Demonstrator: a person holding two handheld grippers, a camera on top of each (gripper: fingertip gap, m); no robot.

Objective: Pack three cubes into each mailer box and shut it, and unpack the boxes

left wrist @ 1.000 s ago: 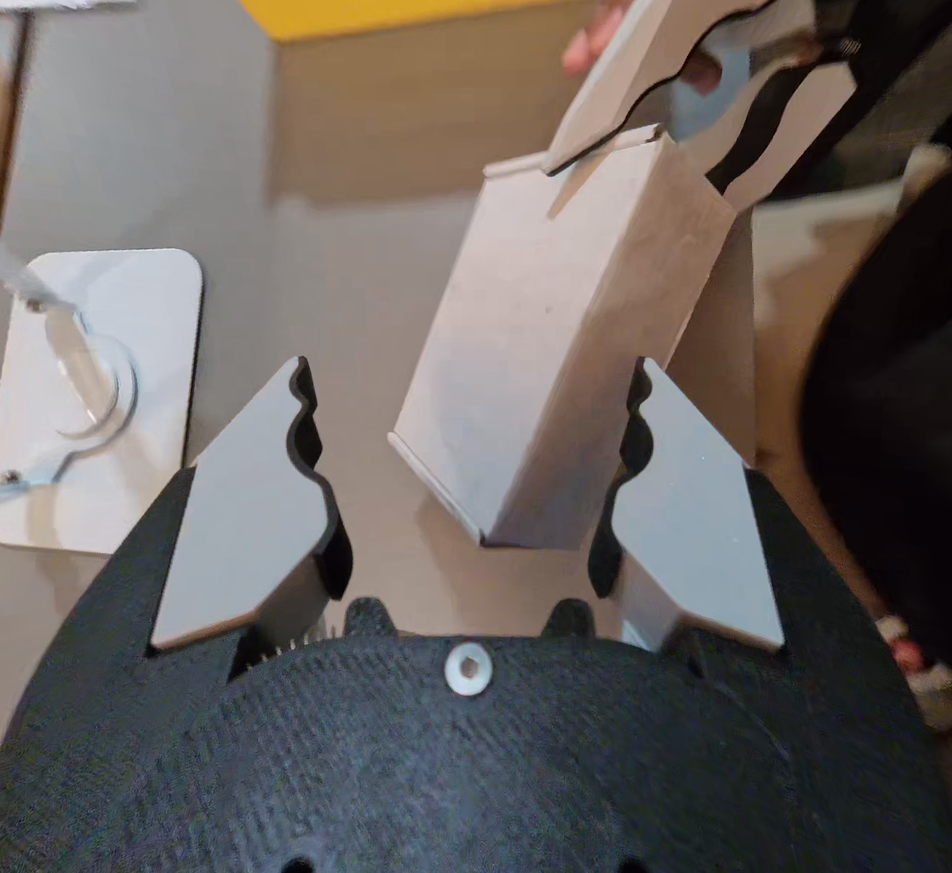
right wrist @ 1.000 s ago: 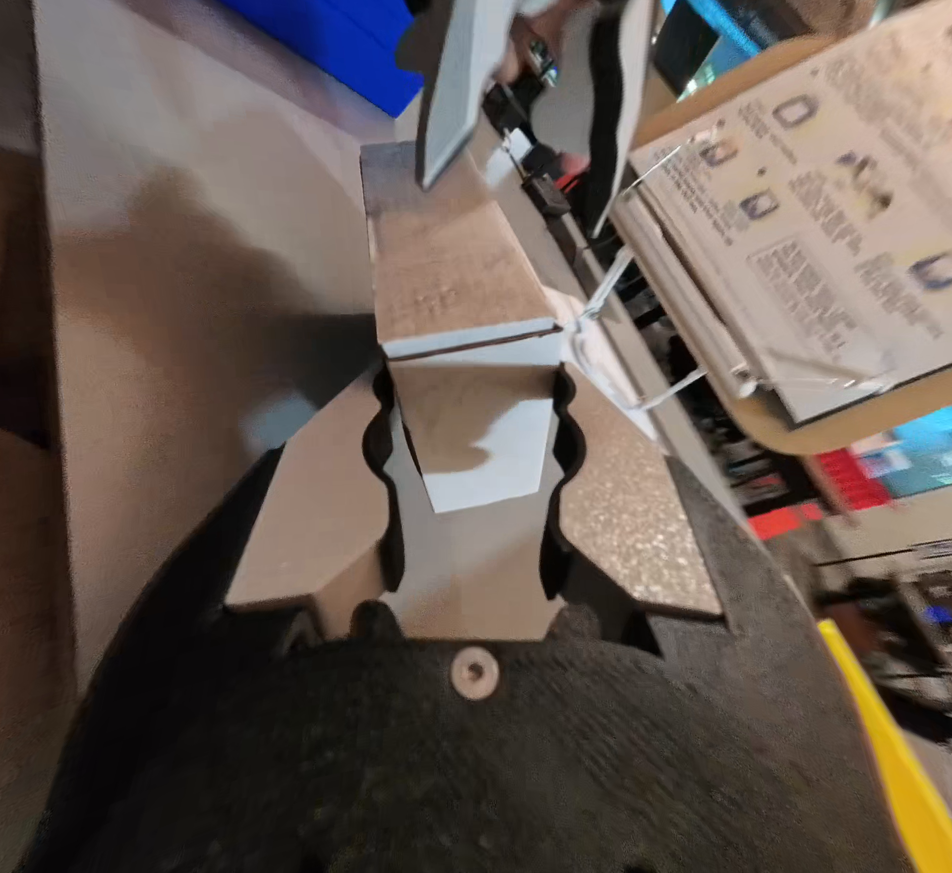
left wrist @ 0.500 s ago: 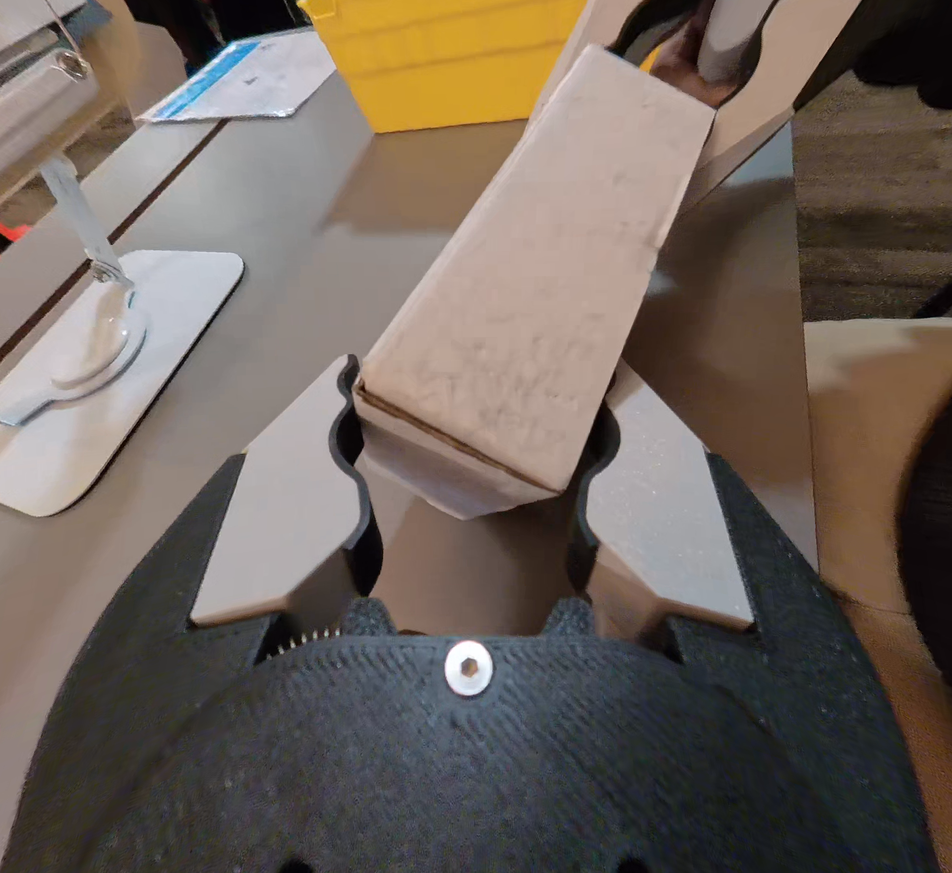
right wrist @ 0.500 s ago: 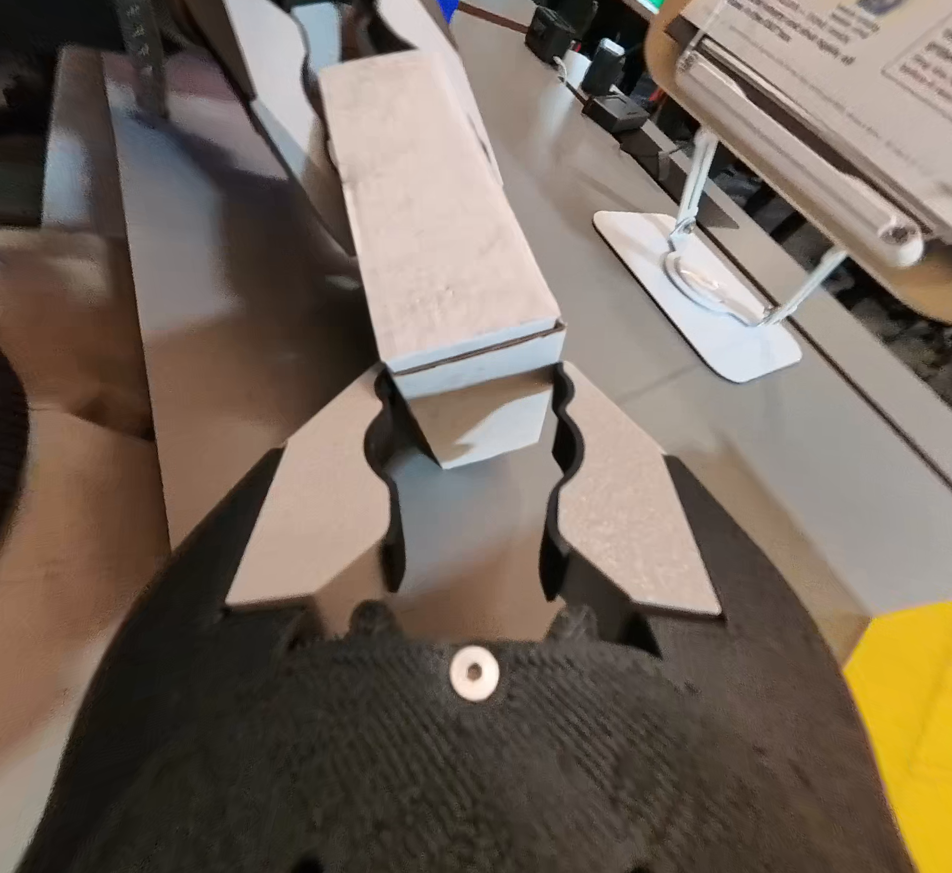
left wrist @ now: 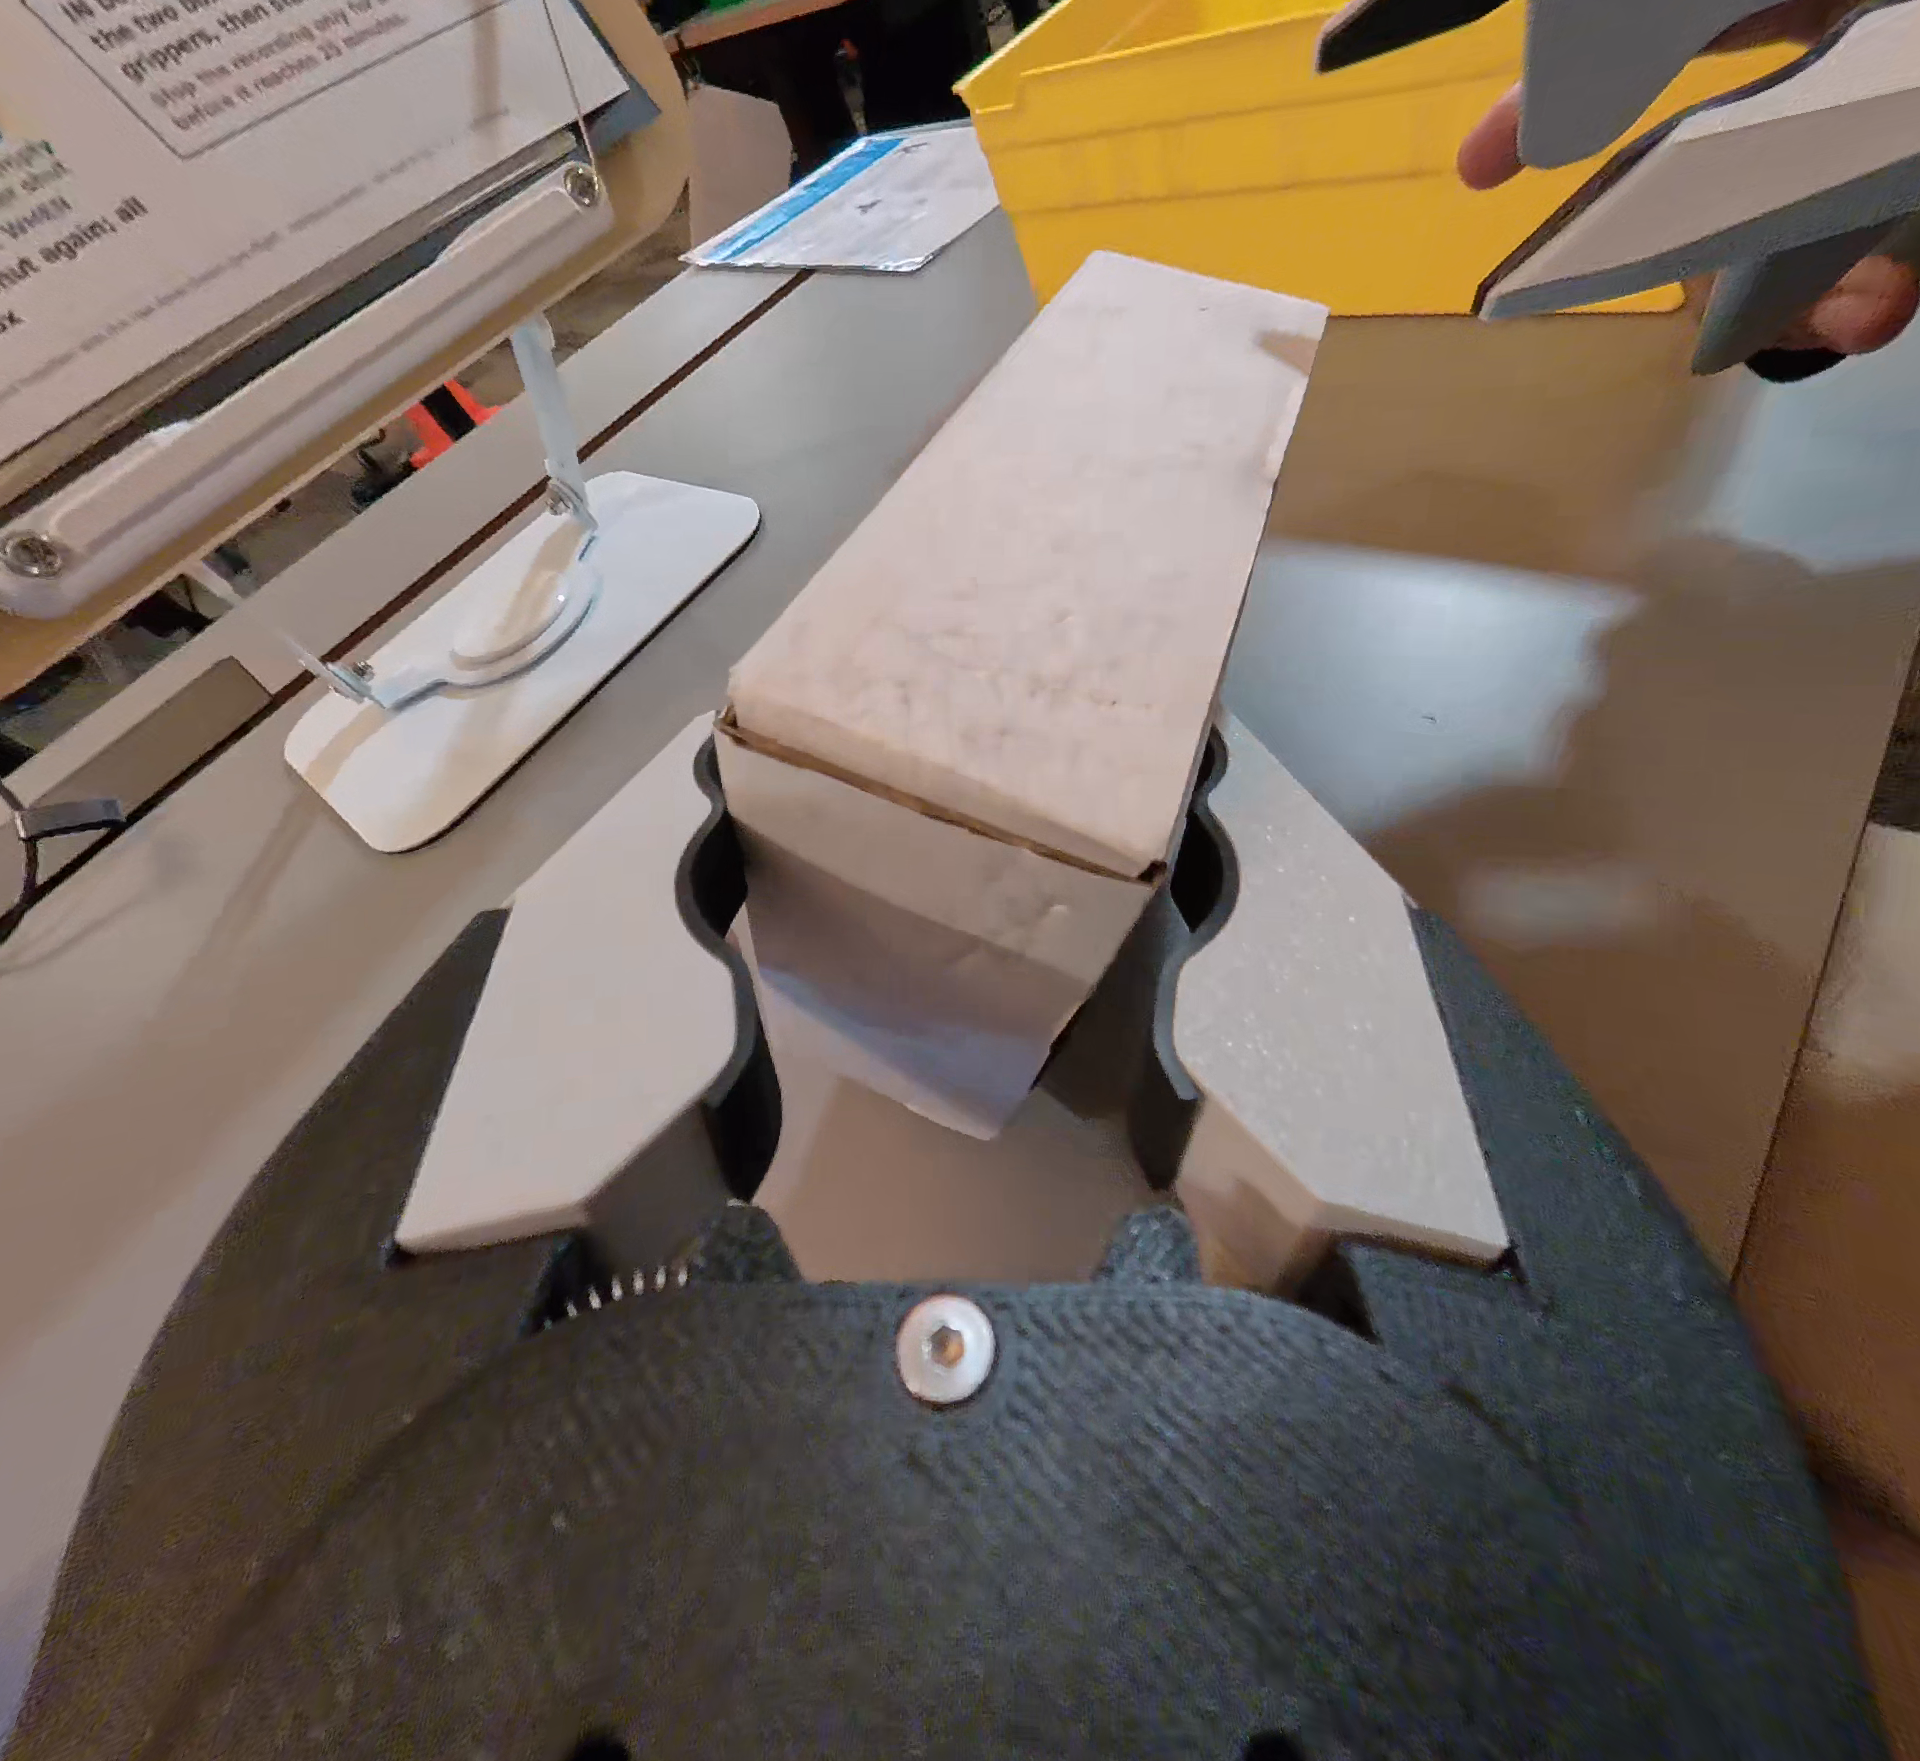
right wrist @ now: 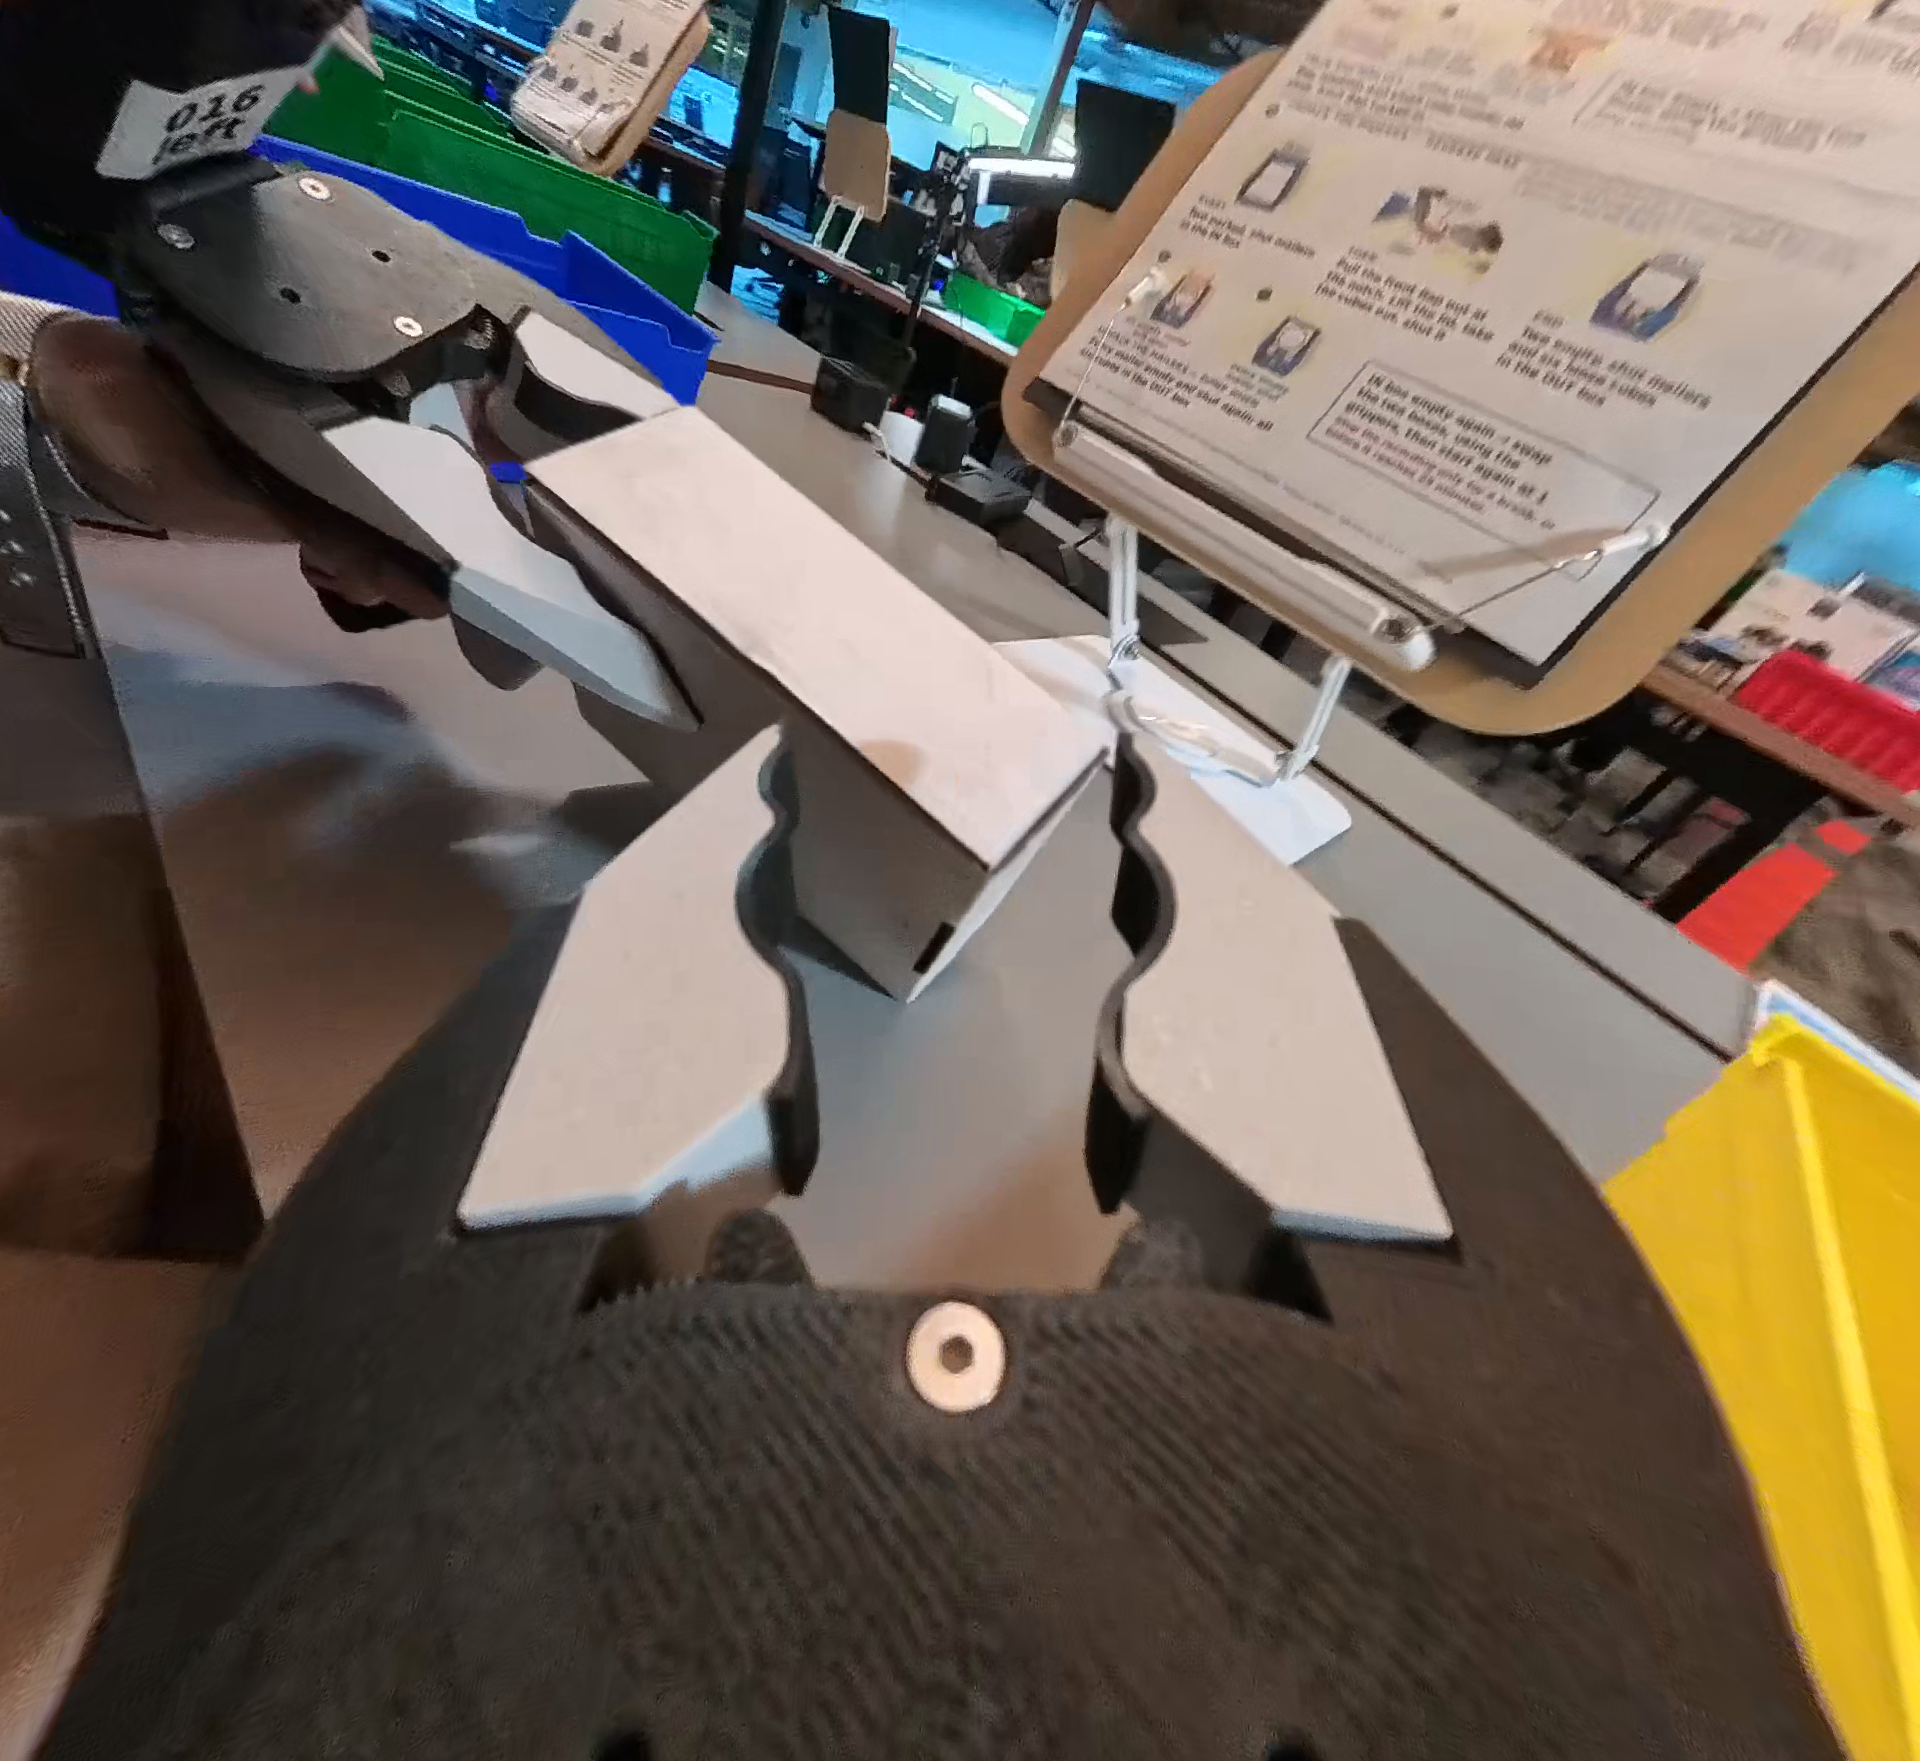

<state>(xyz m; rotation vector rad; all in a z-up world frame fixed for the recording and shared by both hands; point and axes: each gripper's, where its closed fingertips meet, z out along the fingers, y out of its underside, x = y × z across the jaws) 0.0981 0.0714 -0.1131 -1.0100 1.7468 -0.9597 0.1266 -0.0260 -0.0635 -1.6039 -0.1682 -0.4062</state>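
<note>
- The box (left wrist: 1029,589) is shut and held off the counter (left wrist: 1455,672), running from 6 toward 12 o'clock in the left wrist view, its far end tipped slightly up.
- Our left claw (left wrist: 961,880) pinches the near end of the box, one finger on each long side, so we judge it carries the box alone.
- Our right claw (right wrist: 951,890) is spread. The box's other end sits between its fingers, but a gap shows on the right, so it grips nothing.
- In the left wrist view that right claw (left wrist: 1621,142) hangs at 2 o'clock, apart from the box.
- We read this as a hand-over between claws, probably to carry the box to a bin.
- The yellow bin (left wrist: 1195,153) stands at 12 o'clock, just past the box's far end.
- The instruction stand (left wrist: 520,662) sits at 10 o'clock on the counter.
- Whether cubes are inside, we cannot tell.
</note>
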